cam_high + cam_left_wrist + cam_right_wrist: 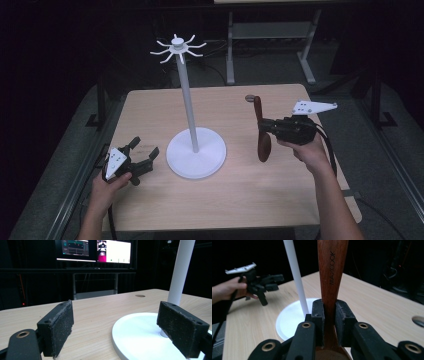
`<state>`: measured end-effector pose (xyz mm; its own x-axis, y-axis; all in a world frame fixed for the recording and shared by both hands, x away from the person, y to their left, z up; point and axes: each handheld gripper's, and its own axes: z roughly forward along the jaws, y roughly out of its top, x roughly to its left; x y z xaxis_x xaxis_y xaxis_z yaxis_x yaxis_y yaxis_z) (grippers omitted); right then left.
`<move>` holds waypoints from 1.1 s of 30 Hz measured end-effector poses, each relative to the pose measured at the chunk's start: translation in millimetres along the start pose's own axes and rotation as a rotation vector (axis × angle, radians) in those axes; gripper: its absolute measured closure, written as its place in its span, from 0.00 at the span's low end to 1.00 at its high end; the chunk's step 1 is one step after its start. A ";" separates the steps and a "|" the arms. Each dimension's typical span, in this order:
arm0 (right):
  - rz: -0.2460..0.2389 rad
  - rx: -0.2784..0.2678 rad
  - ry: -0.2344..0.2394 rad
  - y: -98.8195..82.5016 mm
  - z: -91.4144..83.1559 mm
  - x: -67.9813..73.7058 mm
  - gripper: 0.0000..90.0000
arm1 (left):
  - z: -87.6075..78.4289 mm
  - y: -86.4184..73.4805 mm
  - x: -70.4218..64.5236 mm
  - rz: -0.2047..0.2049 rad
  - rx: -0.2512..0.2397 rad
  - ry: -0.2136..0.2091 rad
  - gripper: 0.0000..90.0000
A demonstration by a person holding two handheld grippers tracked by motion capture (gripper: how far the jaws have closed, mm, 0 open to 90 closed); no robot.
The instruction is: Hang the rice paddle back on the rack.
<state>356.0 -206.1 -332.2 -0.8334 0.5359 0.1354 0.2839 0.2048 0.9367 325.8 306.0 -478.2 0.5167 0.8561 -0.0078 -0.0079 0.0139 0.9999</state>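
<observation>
Wooden spoon [261, 131] is hanging upright above the table [280, 195], right of the hook stand [190, 107], pinched by the right gripper [329, 322]; swinging could be knocking that pole. Left gripper [143, 152] is gaping wide, empty.

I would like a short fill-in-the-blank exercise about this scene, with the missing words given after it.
1. The right tongs are shut on a wooden ____.
2. The left tongs are ____ and hold nothing.
3. The white stand has a round ____ resting on the table.
4. The word printed on the handle is ____.

Missing words: spoon; open; base; MAYCOOK
</observation>
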 end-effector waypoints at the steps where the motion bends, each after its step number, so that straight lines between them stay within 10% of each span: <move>1: -0.004 -0.008 0.006 3.0 -0.1 1.2 0.87 | 0.0 0.0 0.0 0.001 0.000 0.000 0.15; 33: -0.106 -0.116 0.166 88.2 13.3 32.8 0.87 | -0.2 0.2 0.1 0.004 0.006 -0.002 0.15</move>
<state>360.0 -159.6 -249.5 -0.9250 0.3721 0.0770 0.1424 0.1516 0.9781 325.7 306.1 -478.0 0.5180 0.8553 -0.0035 -0.0052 0.0073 1.0000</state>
